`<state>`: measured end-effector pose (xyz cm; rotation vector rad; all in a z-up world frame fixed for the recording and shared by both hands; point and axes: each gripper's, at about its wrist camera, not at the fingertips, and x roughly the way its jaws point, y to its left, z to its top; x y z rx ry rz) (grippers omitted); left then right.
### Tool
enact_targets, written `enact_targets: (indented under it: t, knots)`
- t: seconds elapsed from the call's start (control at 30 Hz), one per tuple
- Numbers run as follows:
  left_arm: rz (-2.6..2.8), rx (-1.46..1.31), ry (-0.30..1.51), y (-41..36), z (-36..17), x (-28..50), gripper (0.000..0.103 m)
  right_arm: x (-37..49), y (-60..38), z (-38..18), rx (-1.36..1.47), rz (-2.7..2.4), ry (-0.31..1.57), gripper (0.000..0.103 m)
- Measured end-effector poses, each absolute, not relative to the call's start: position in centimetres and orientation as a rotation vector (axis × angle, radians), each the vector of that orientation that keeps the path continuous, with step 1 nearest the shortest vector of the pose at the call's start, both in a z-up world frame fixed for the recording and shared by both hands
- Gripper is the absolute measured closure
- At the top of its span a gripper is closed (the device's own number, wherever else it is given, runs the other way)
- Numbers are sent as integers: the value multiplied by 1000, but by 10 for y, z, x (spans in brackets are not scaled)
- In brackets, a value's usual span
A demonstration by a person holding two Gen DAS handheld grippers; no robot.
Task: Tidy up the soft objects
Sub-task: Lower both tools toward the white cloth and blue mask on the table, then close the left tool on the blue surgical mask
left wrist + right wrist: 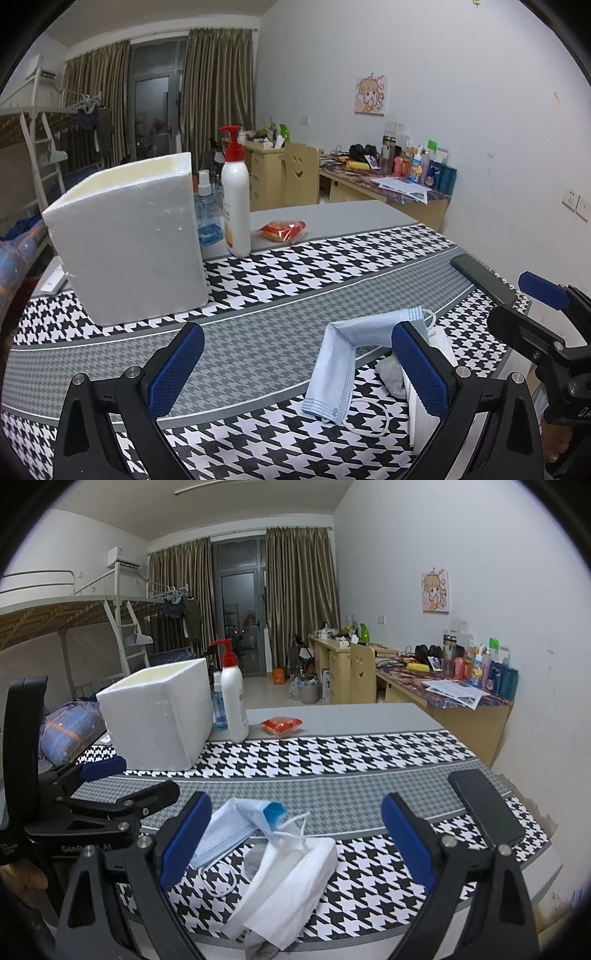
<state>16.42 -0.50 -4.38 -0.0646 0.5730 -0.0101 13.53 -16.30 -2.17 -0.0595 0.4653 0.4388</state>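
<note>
Left tongs (297,363) and right tongs (295,834) gape wide over the mask (341,363); pinch its raised fold, avoiding ear loops.

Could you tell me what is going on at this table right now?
A person is holding a two-finger gripper in each hand over a table with a houndstooth cloth, sorting soft items. The left gripper is open beside a light blue face mask, which it does not grip. The right gripper is open over a pile of white tissue and something grey. A white foam box stands further back on the left, next to a pump bottle. A dark phone lies to the right.
</note>
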Motion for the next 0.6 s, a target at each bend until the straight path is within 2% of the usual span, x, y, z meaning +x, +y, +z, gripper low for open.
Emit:
enact_targets:
  t: [0.5, 0.6]
  knots:
    - [-50, -51, 677, -15, -69, 184, 3, 145, -170, -42, -49, 420, 537, 8]
    - [-62, -51, 700, -17, -73, 189, 7, 147, -170, -46, -51, 416, 548, 8]
